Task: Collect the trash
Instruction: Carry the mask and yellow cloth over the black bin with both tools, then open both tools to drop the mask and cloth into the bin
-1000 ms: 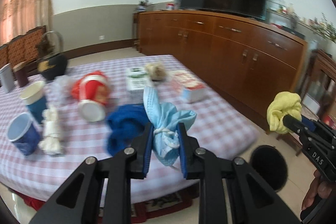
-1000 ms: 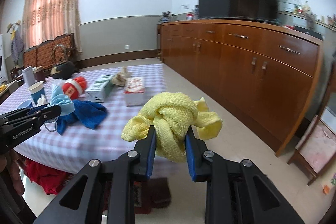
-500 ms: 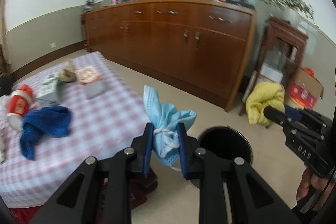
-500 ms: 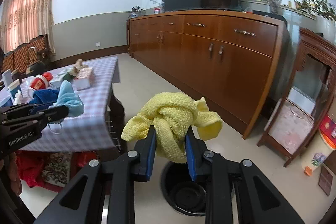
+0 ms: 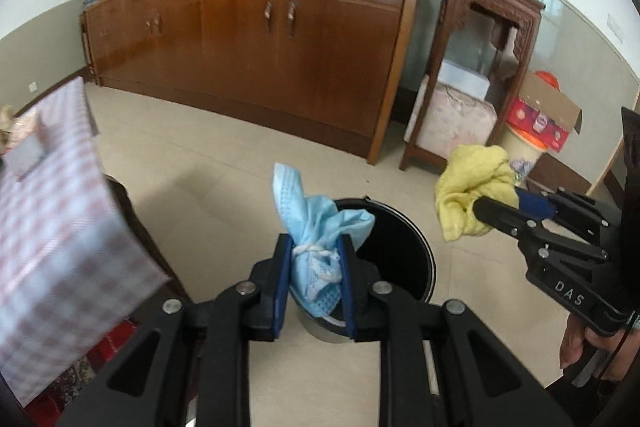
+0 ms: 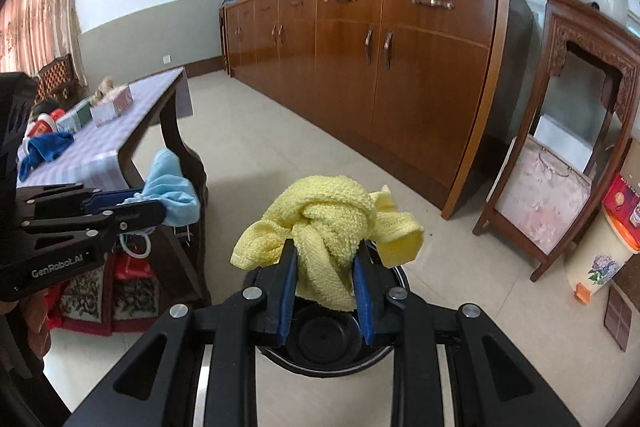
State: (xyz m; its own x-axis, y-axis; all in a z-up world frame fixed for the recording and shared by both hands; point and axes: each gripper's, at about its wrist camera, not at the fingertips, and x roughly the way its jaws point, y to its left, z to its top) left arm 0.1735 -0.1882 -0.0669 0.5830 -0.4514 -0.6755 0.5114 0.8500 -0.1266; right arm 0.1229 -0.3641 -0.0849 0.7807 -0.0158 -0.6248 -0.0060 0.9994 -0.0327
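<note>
- Two grippers hang over a black bin (image 5: 394, 247) on the tiled floor, near the corner of the checked-cloth table (image 6: 120, 131).
- The left gripper (image 5: 314, 265) is clenched on a crumpled blue face mask (image 5: 316, 223), just above the bin's near rim.
- The right gripper (image 6: 325, 277) grips a knotted yellow cloth (image 6: 326, 223) directly over the bin's mouth.
- A blue rag (image 6: 46, 147) and small boxes (image 6: 112, 105) lie on the table, well apart from the bin.

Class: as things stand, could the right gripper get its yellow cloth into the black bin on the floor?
Probably yes: the right gripper holds the yellow cloth right above the open black bin, with nothing between them.
</note>
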